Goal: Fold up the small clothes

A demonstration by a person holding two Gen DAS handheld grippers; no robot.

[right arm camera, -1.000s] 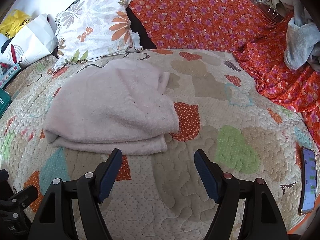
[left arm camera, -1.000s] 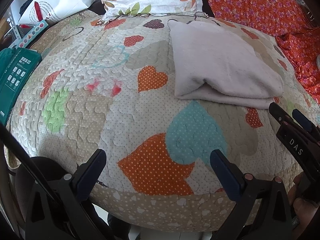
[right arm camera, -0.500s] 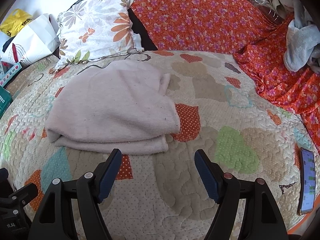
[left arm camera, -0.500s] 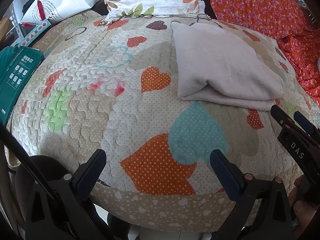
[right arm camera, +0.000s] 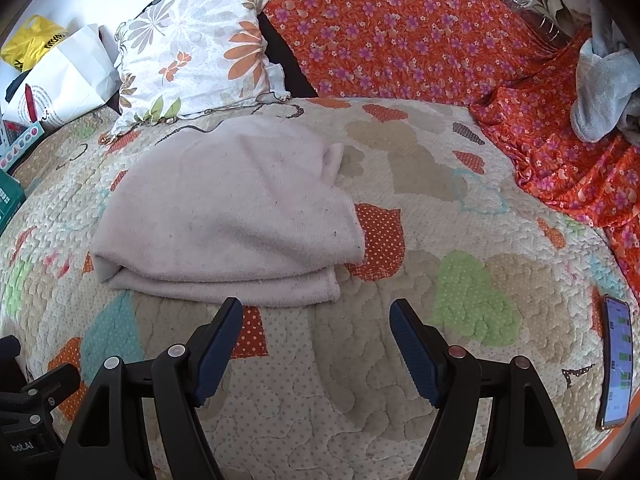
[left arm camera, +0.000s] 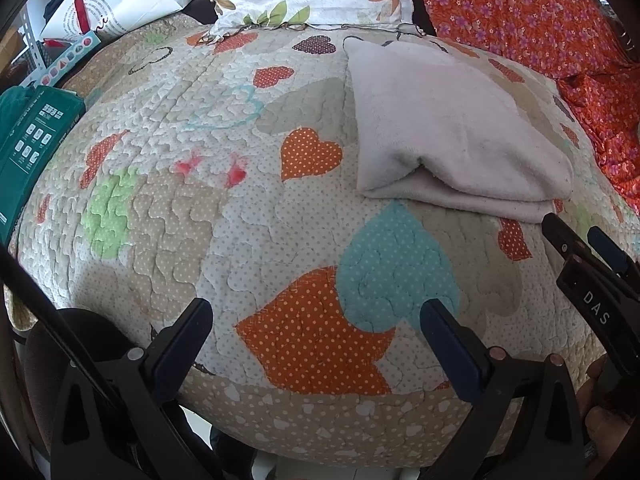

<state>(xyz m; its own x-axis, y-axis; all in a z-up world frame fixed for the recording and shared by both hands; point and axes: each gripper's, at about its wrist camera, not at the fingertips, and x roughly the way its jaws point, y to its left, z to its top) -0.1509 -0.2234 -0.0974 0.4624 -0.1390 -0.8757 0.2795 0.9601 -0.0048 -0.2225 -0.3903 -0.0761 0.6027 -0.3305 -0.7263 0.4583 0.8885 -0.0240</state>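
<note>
A pale pink garment (left arm camera: 452,132) (right arm camera: 228,208) lies folded in layers on the heart-patterned quilt (left arm camera: 240,216) (right arm camera: 440,240). My left gripper (left arm camera: 316,320) hangs open over the quilt's near edge, well short and left of the garment, with nothing between its fingers. My right gripper (right arm camera: 316,316) is open too, its left fingertip (right arm camera: 228,312) just in front of the garment's near folded edge, apart from it. The right gripper's black body (left arm camera: 592,272) shows at the right edge of the left wrist view.
A flowered pillow (right arm camera: 192,48) and an orange floral cloth (right arm camera: 400,32) lie at the back. A phone (right arm camera: 616,360) rests on the quilt's right edge. Grey clothes (right arm camera: 600,88) are piled far right. A white bag (left arm camera: 120,4) and a green box (left arm camera: 28,144) sit at the left.
</note>
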